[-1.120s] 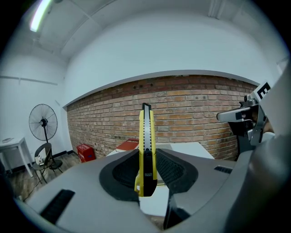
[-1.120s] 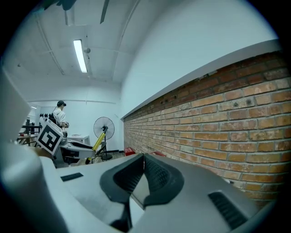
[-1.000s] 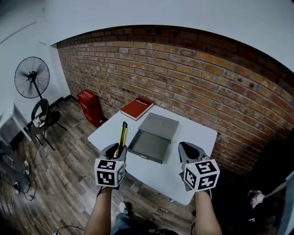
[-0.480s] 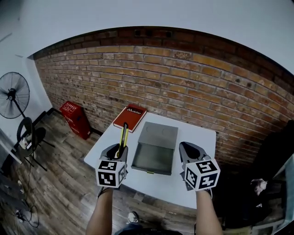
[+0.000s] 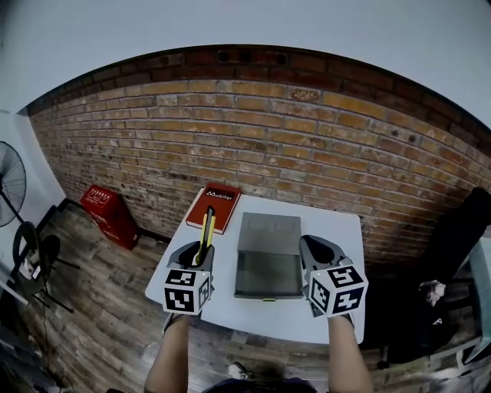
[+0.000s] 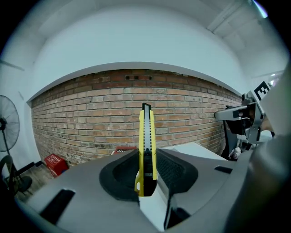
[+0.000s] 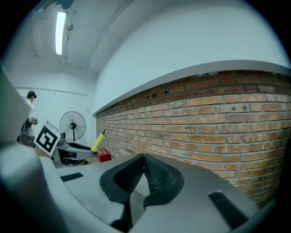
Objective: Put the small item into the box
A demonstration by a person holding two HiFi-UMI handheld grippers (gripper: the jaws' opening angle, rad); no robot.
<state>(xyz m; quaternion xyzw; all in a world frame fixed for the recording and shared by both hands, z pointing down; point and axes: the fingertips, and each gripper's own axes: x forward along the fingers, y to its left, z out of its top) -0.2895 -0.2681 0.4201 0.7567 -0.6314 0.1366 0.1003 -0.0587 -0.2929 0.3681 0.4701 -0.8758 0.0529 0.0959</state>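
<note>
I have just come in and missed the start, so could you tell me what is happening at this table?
A person holds a gripper in each hand at a white table. The left gripper grips a yellow utility knife, standing upright; the right gripper is shut and empty. An open grey box lies on the table between them, and the knife is not yet in it.

A brick wall (image 5: 307, 146) is curving across the middle of the frame, with a white wall (image 5: 230, 23) rising above it. A wood floor (image 5: 92, 307) is spreading over the lower left. A fan (image 5: 6, 184) and a red crate (image 5: 107, 215) are standing at the left, and a white table (image 5: 253, 312) at centre. A ceiling lamp (image 7: 59, 26) is glowing at the upper left of the right gripper view.
</note>
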